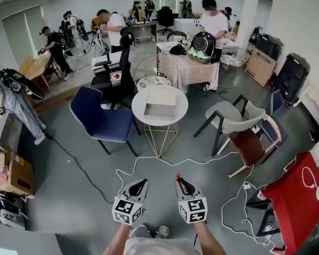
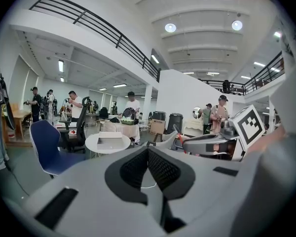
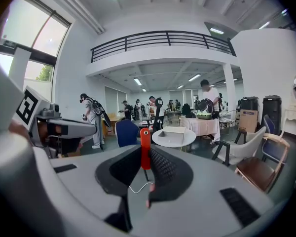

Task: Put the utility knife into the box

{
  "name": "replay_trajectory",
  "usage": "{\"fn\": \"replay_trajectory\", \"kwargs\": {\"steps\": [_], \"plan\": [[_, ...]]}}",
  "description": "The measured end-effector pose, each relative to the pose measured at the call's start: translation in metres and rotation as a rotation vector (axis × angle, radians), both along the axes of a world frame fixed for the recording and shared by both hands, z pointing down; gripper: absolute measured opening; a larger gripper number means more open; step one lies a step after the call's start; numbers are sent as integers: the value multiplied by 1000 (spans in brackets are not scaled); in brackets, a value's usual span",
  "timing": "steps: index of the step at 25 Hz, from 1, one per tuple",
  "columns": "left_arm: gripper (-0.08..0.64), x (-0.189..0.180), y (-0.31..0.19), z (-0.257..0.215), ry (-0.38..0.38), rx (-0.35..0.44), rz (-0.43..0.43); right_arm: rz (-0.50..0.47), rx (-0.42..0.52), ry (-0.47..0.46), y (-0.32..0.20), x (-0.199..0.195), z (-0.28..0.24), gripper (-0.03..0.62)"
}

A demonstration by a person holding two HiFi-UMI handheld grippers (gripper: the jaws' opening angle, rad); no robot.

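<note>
The utility knife [image 3: 145,149] is red and stands upright between the pads of my right gripper [image 1: 181,184], which is shut on it; its red tip [image 1: 177,176] pokes out ahead of the jaws. My left gripper [image 1: 140,185] is beside it, shut with nothing in it, and its pads [image 2: 160,169] meet. Both grippers hang low over the grey floor, well short of the round white table [image 1: 143,117]. The open white box [image 1: 160,105] lies on that table and also shows far ahead as the box [image 2: 110,142] and the box [image 3: 172,131].
A blue chair [image 1: 98,118] stands left of the table and a grey chair [image 1: 234,121] to its right. A white cable [image 1: 149,163] loops over the floor between me and the table. A red stand [image 1: 295,201] is at the right, cardboard boxes [image 1: 10,174] at the left, several people behind.
</note>
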State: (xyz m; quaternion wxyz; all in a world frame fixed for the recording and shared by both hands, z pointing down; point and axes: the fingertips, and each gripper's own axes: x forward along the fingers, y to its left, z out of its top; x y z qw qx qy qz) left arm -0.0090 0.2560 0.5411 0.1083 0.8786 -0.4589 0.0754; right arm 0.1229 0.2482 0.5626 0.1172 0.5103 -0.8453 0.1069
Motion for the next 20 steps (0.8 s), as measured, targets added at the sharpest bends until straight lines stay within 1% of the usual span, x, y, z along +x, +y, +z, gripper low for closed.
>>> {"fn": "replay_trajectory", "kwargs": {"steps": [4, 11, 20], "plan": [[12, 8, -4, 6, 5, -9, -13, -7, -5, 4, -6, 11, 4, 63], [12, 18, -14, 9, 1, -11, -11, -4, -4, 1, -19, 21, 5, 63], [12, 19, -49, 16, 8, -21, -16, -5, -10, 6, -52, 23, 11, 63]]}}
